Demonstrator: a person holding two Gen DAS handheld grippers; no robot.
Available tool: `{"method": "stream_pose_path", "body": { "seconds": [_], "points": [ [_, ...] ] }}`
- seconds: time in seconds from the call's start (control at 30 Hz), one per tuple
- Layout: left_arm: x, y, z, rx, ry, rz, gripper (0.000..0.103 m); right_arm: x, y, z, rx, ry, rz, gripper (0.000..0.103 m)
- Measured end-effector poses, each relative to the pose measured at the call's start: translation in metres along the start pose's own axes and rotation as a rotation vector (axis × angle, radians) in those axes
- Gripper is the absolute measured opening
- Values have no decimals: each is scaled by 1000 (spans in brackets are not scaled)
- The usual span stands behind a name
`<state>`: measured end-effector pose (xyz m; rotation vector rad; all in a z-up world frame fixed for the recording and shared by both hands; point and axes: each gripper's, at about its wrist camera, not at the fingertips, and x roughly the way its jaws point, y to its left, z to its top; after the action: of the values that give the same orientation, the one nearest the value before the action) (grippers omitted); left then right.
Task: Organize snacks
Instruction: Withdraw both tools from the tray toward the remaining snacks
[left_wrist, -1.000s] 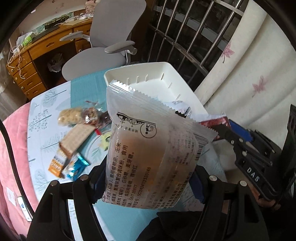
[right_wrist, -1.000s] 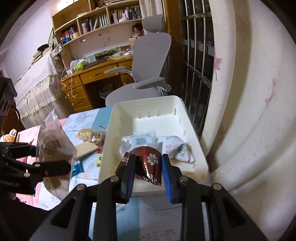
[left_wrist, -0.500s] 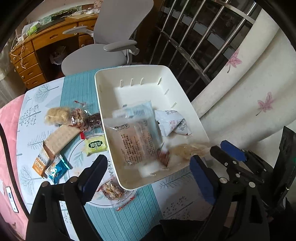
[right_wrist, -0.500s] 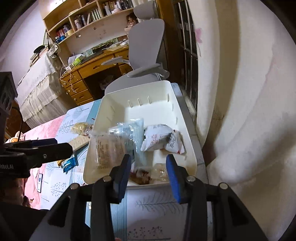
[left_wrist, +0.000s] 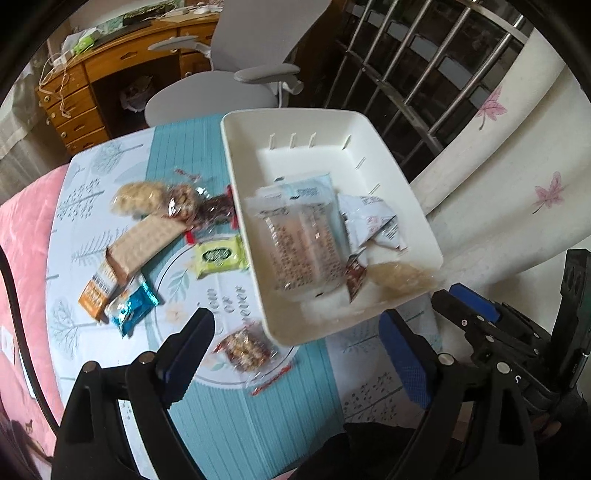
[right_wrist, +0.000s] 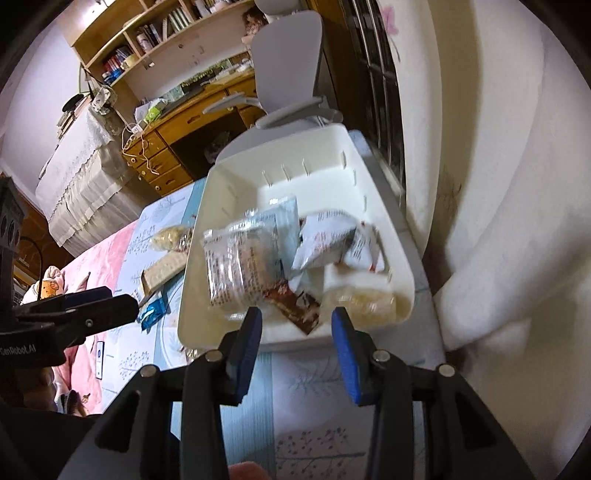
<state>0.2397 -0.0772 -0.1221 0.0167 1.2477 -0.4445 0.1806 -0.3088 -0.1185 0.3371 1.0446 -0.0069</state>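
Above the tray's (left_wrist: 402, 177) near rim, both tongs (right_wrist: 295, 325) gape.

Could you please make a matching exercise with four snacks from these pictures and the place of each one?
Things:
1. green packet
2. clear printed packet
3. blue packet
4. dark red packet

Places:
a. on the table, just left of the white bin, near its long wall
b. in the bin, at its near end
c. on the table, beside the orange box
d. in the bin, lying on a pale blue packet

Pairs: 1-a, 2-d, 3-c, 4-b
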Motion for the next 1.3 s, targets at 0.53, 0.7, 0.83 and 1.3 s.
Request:
{"method": "stream_pose_path", "body": {
  "seconds": [0.53,0.7,0.83,1.3],
  "points": [
    [-7,83,-47,-50,107,21,90,26,34,-45,177,155,1,39],
    [-20,111,-59,-20,120,30,90,30,57,-62,241,170,-5,39],
    [-30,135,-66,10,133,42,90,36,79,-78,306,176,4,39],
    [-51,209,-78,143,109,16,90,64,138,-135,551,154,47,39]
  ]
}}
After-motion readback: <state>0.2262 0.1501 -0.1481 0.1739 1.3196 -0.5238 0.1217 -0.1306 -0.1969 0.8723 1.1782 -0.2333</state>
